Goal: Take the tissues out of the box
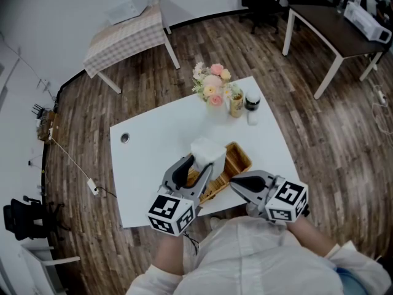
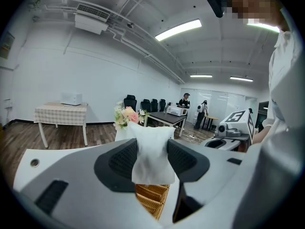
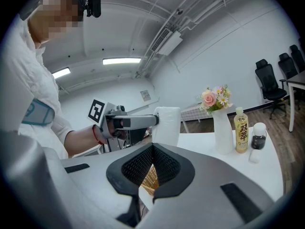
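A woven bamboo tissue box (image 1: 232, 160) lies near the front edge of the white table (image 1: 153, 165). A white tissue (image 1: 207, 150) stands up out of it. My left gripper (image 1: 199, 166) is shut on that tissue, and in the left gripper view the tissue (image 2: 151, 151) is pinched between the dark pads above the box (image 2: 151, 199). My right gripper (image 1: 233, 180) is at the box's near end with its jaws shut and nothing visibly between them. In the right gripper view its tips (image 3: 152, 149) meet over the box (image 3: 149, 178), with the tissue (image 3: 167, 125) and left gripper (image 3: 128, 123) beyond.
At the table's far corner stand a vase of flowers (image 1: 212, 91), a yellow drink bottle (image 1: 236, 104) and a small dark jar (image 1: 252, 101). A cable hole (image 1: 124, 137) sits at the table's left. A checked table (image 1: 126, 32) and a dark desk (image 1: 331, 23) stand farther off.
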The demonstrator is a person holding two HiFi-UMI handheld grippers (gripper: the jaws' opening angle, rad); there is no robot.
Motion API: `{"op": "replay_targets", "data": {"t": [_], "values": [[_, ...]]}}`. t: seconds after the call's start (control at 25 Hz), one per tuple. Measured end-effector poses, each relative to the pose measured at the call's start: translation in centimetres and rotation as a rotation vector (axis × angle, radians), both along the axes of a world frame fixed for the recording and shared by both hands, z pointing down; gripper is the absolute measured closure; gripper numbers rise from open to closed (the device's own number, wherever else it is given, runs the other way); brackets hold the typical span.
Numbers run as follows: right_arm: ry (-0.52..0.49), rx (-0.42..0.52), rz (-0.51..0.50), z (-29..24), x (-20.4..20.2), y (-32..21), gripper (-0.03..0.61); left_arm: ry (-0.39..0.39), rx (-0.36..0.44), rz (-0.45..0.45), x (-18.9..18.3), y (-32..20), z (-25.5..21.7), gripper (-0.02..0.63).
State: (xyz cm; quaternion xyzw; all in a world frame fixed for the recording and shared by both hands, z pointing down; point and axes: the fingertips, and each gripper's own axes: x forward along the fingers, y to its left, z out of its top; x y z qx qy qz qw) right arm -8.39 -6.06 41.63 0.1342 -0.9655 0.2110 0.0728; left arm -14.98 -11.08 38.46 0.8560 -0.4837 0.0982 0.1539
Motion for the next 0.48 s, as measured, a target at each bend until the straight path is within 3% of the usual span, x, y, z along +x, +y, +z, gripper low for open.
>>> {"op": "replay_targets", "data": {"t": [0.48], "values": [[0.003, -0.003, -0.007, 0.28, -0.39, -0.28, 0.548, -0.002, -0.005, -0.003, -0.38, -0.28, 0.29, 0.411]]}}
